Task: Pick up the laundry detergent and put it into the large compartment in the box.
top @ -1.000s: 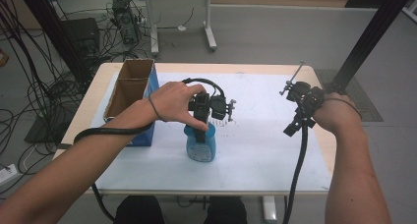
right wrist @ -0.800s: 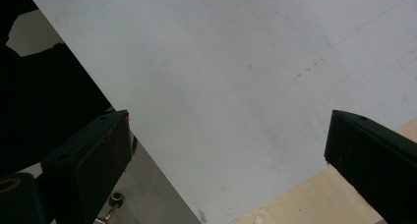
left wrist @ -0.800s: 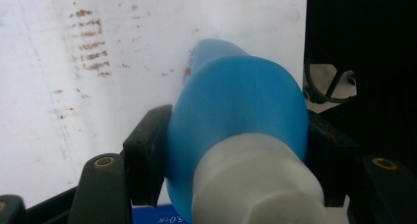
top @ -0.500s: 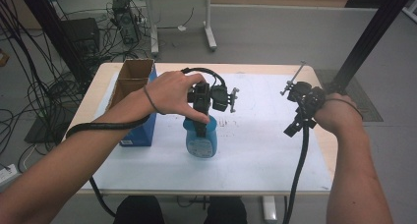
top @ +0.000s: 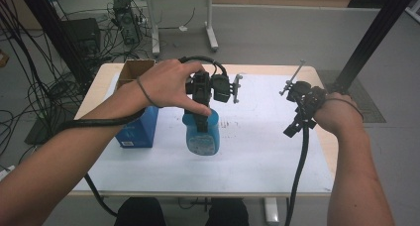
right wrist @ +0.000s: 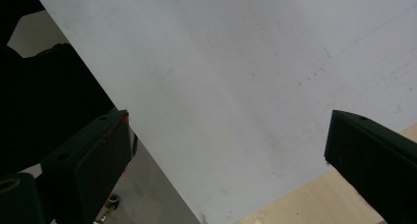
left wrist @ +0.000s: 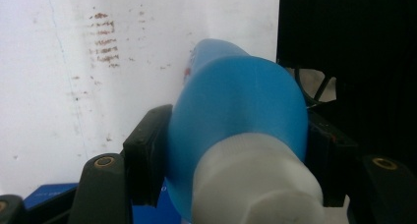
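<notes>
One blue bottle — clamped by the left gripper; one blue box beside it — right gripper gapes wide, empty.

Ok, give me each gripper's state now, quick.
Left gripper: closed on the blue bottle, near its white cap.
Right gripper: open, holding nothing, over the white sheet.

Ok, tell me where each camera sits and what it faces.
High view: above the person's side, looking forward and down at the table; both forearms show.
Left gripper view: on the left hand-held gripper, along jaws clamping the blue bottle, also seen from above.
Right gripper view: on the right hand-held gripper, open jaws over white sheet.
</notes>
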A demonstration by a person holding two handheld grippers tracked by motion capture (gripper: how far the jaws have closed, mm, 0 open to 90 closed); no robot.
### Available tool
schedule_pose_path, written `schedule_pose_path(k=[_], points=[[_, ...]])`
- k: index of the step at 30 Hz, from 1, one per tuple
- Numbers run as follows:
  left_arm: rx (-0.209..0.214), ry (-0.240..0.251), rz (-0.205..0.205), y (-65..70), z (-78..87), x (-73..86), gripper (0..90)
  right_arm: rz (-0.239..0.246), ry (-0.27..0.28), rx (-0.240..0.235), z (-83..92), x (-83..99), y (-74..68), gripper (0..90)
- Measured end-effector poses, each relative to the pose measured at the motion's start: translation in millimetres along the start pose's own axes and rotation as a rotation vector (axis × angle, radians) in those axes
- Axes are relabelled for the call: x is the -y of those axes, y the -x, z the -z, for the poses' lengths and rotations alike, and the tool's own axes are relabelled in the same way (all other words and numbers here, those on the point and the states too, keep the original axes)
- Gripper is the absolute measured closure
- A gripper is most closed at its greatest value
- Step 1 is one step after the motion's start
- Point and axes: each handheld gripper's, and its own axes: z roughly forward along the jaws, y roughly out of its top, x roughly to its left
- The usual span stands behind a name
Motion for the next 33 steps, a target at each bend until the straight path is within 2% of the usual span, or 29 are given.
schedule_pose_path(k=[9, 15, 23, 33], points=[[-0.003, 0.000, 0.028, 2.6, 23.4, 3.4, 36.7, 0.006, 0.004, 0.003, 2.8, -2.0, -2.9, 3.8], [-0.019, 0.026, 0.043, 6.0, 45.8, 9.3, 36.7, 0.014, 0.013, 0.006, 4.6, -2.4, -4.4, 3.8], [-0.030, 0.045, 0.065, 8.8, 60.4, 11.7, 36.8, 0.015, 0.017, 0.005, 5.3, -2.2, -6.5, 3.8], [-0.045, 0.051, 0.176, 3.3, 74.2, 18.9, 36.8, 0.020, 0.022, 0.012, 7.0, -0.5, -9.5, 3.8]])
